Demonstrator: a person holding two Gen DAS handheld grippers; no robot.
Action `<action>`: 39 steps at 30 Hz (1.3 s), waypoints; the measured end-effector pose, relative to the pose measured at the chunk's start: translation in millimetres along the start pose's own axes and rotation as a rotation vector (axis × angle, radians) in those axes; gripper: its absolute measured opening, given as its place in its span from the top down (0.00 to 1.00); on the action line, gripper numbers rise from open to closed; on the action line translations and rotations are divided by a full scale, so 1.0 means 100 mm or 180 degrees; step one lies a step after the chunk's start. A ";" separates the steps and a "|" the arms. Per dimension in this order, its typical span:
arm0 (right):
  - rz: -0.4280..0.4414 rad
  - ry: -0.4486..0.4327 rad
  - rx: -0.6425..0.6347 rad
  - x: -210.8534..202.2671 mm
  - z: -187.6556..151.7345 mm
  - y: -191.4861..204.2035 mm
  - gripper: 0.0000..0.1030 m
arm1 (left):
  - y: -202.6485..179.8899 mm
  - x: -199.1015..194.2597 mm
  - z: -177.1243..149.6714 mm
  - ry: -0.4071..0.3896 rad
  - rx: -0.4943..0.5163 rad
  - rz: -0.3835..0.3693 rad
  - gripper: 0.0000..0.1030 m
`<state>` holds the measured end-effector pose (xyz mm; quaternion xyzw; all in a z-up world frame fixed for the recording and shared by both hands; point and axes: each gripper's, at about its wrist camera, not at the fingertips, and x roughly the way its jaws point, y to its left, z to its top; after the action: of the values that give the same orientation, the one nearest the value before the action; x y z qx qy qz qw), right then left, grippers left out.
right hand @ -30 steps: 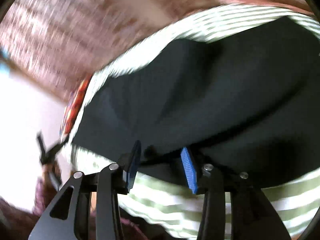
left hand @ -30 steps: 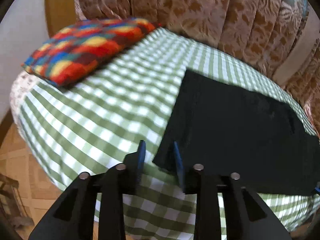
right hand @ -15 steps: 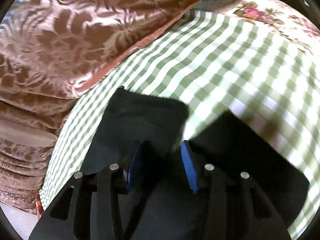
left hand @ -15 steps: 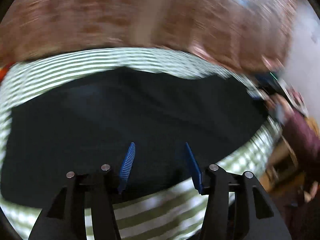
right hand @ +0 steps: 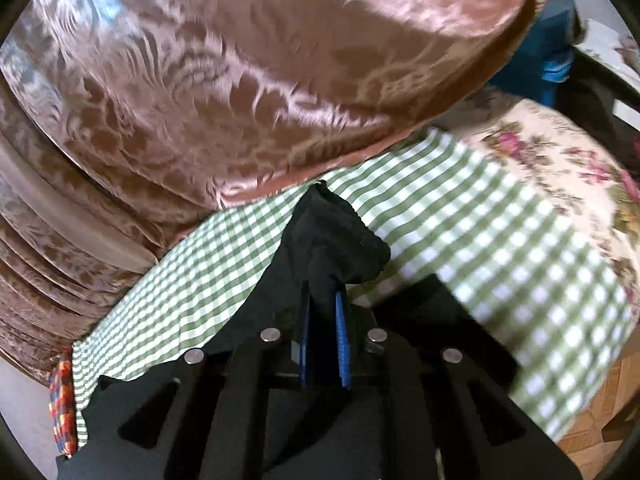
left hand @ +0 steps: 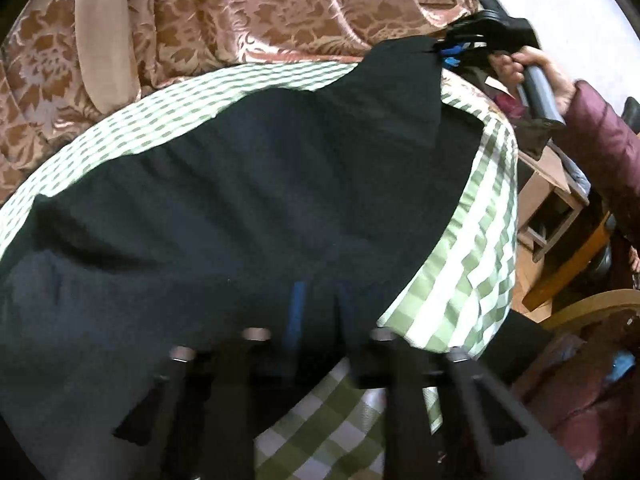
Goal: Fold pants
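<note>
Black pants [left hand: 260, 184] lie spread over a green-checked cloth [left hand: 472, 248] on a bed. My left gripper [left hand: 320, 310] is at their near edge, jaws closing, with dark fabric pinched between the blue pads. At the far right corner my right gripper [left hand: 450, 54] holds the pants lifted off the cloth, a hand [left hand: 520, 64] on its handle. In the right wrist view the right gripper [right hand: 322, 308] is closing tight on a bunched black corner of the pants [right hand: 340, 236], raised above the checked cloth [right hand: 500, 240].
A brown floral curtain [left hand: 240, 8] hangs behind the bed. A maroon sleeve [left hand: 600, 128] and wooden furniture [left hand: 552, 200] are at the right. A multicoloured cushion [right hand: 62, 408] lies at the far end, floral bedding [right hand: 560, 152] beyond the cloth's edge.
Both grippers swung along the pants and closed from open onto the fabric. The right one has lifted its corner off the cloth.
</note>
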<state>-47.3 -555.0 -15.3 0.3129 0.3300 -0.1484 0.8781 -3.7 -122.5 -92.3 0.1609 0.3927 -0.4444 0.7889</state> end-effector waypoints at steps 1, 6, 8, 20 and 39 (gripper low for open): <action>-0.0007 -0.0019 0.0036 -0.08 -0.03 -0.07 0.90 | 0.00 -0.05 0.00 -0.0033 0.0016 0.0006 0.94; -0.0219 0.0169 0.0399 -0.02 -0.26 -0.59 0.90 | 0.11 -0.21 -0.01 -0.0172 -0.0231 -0.0265 0.95; -0.0307 0.0322 0.0584 0.14 -0.43 -0.83 0.90 | 0.14 -0.25 -0.04 -0.0179 -0.0291 -0.0367 0.95; -0.0406 0.0369 0.0713 0.16 -0.61 -0.99 0.85 | 0.14 -0.10 -0.12 0.0051 -0.0435 -0.0633 0.95; 0.0840 0.1124 -0.1006 0.34 -1.56 0.90 0.62 | 0.60 -0.38 -0.40 -0.0219 -0.1309 -0.0151 0.55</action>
<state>-56.4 -386.8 -88.8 0.2334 0.4535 0.0775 0.8567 15.5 -43.1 -94.6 -0.0282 0.4517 -0.3785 0.8074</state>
